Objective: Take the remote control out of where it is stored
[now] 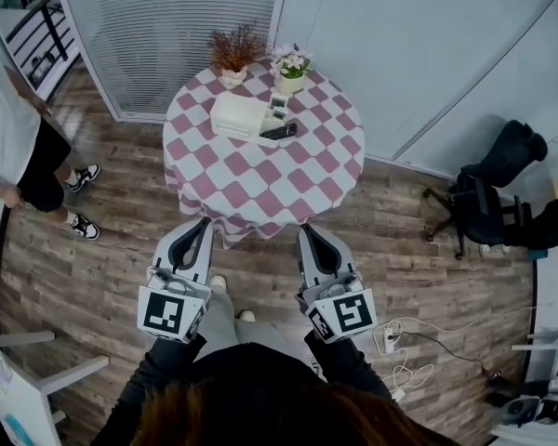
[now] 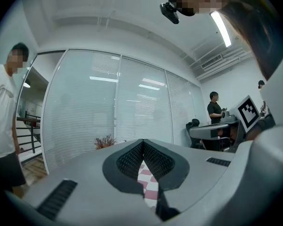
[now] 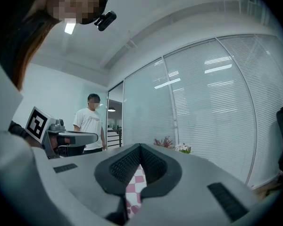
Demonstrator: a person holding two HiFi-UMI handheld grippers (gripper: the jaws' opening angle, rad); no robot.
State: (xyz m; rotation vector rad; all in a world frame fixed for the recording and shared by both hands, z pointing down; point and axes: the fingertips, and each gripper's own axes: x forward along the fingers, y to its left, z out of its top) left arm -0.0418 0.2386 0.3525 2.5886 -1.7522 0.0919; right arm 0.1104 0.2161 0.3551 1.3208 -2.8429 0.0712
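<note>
Remote plastic; tablecloth cloth; floor wood planks.

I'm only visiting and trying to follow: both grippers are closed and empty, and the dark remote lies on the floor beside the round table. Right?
Not quite. The head view shows the remote on the checked table, beside the white box, not the floor. The left gripper and right gripper are closed and empty.

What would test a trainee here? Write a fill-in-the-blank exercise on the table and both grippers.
The cloth on the table is checked pink and ____.
The remote control is ____ in colour.
The left gripper and right gripper both have jaws that are ____, not open.
Missing words: white; black; shut.
</note>
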